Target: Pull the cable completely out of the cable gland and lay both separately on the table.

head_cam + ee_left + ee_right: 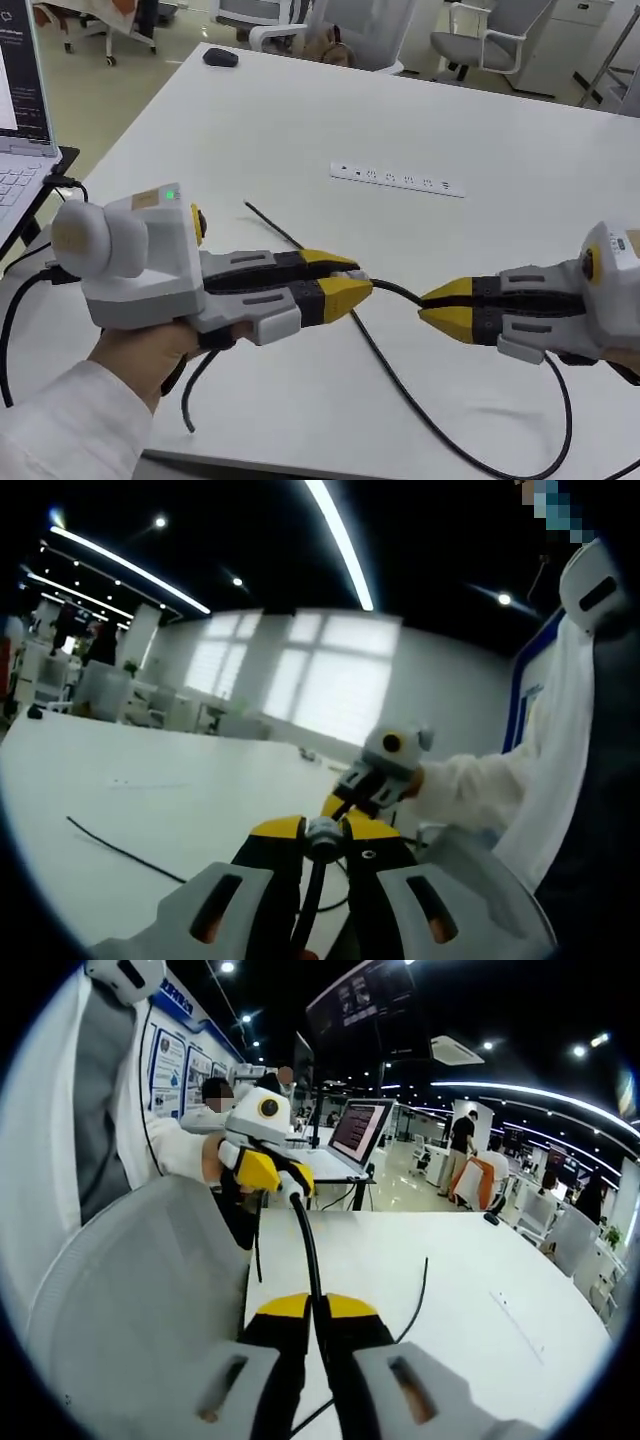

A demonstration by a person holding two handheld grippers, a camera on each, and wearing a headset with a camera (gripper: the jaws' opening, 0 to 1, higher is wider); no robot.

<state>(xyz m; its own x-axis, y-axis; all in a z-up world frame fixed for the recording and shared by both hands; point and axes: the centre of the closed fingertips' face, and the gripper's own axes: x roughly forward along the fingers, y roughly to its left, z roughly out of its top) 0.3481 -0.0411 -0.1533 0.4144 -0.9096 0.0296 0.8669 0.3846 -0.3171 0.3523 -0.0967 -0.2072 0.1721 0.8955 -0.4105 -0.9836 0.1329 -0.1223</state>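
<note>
My left gripper (362,280) is held in a hand at the left, shut on a small pale cable gland (358,275). In the left gripper view the gland (322,832) sits clamped between the yellow jaw tips. A black cable (395,291) runs taut from the gland to my right gripper (424,299), which is shut on it a short way to the right. The right gripper view has the cable (305,1250) leading from my right gripper (314,1305) straight to the left gripper (268,1172). Both grippers hover above the white table (300,130).
Behind the right gripper the cable loops down and back across the table (400,395); a short black tail (190,400) hangs under the left hand. A white power strip (397,180) lies mid-table, a mouse (220,57) far back, a laptop (15,130) at the left edge.
</note>
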